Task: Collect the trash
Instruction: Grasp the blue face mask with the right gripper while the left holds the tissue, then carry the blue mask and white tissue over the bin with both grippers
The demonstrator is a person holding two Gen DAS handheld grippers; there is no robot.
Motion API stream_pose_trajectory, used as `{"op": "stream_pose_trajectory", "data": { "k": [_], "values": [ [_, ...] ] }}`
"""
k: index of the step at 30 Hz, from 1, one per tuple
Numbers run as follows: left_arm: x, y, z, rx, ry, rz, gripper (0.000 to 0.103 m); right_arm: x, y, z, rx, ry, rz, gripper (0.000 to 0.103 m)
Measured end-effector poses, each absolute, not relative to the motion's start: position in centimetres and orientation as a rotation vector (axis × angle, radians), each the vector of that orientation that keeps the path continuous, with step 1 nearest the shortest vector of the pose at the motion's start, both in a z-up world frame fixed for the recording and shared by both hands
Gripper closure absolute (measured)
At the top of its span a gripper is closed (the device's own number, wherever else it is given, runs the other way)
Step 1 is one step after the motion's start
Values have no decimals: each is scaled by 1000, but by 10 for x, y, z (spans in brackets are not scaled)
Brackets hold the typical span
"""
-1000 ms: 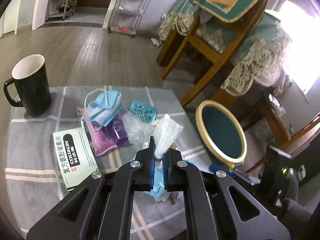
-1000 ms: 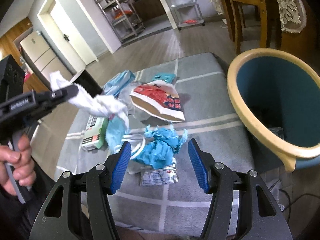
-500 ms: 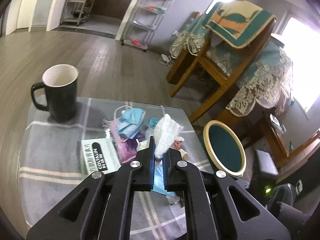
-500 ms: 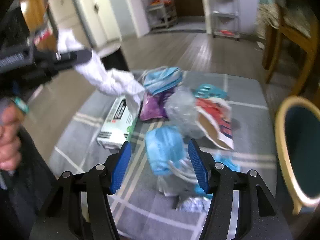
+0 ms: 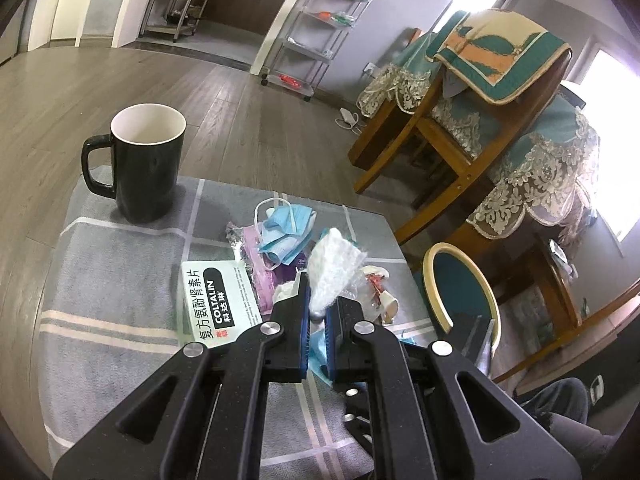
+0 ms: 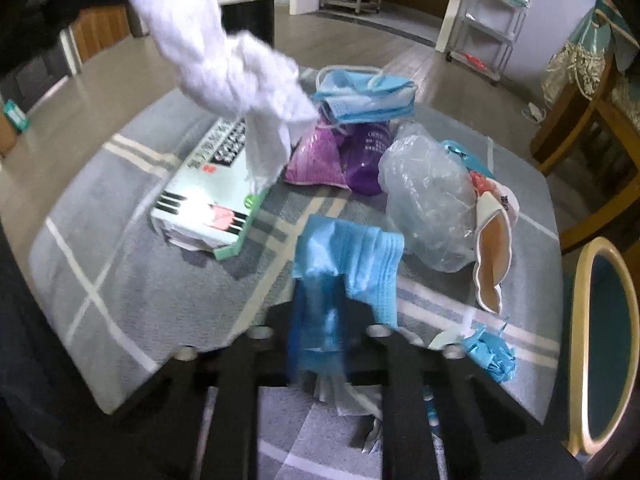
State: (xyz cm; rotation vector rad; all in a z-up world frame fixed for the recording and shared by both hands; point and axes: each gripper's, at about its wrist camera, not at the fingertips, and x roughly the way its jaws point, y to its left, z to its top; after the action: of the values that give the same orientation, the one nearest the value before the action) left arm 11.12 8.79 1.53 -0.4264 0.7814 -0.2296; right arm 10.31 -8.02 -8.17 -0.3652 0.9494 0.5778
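Left tongs (image 5: 317, 316) pinch a crumpled white tissue (image 5: 334, 270); right tongs (image 6: 320, 344) pinch a blue face mask (image 6: 348, 256); most trash is not yet in the yellow-rimmed bin (image 6: 580, 320).

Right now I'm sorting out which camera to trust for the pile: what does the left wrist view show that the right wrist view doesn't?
Only the left wrist view shows the black mug standing upright on the cloth.

Only the right wrist view shows the clear plastic bag fully, and a blue mask at the blurred right gripper.

Both show the white tissue in the left gripper, the medicine box and the bin.
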Motion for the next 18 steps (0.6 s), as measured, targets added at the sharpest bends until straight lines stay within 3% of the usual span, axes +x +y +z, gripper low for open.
{"op": "stream_pose_trajectory", "data": {
  "k": [18],
  "values": [
    [107,78,32,-404,719,-266,98,85,-162,33,115,704,650,95]
  ]
}}
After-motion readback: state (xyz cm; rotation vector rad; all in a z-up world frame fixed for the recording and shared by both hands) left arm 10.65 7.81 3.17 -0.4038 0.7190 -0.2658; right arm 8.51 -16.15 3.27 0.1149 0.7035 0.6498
